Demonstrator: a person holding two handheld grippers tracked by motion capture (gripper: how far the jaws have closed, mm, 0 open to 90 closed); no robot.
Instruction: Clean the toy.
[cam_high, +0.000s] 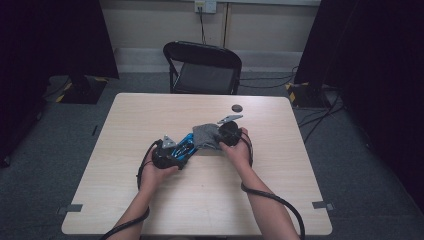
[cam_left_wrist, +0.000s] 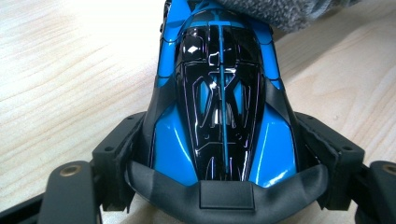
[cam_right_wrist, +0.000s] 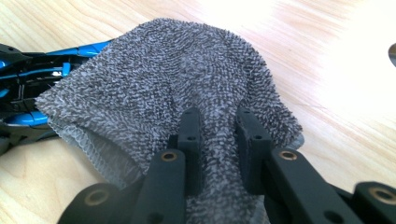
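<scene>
A blue and black toy car sits on the wooden table, and my left gripper is shut on its rear, with one pad pressed on each flank. From above, the toy car lies mid-table in front of the left gripper. My right gripper is shut on a bunched fold of a grey terry cloth. The cloth lies draped over the front of the car, with the right gripper at its right side.
A small dark round disc lies on the table beyond the hands. A black folding chair stands behind the far edge. Cables trail from both grippers along the forearms toward the near edge.
</scene>
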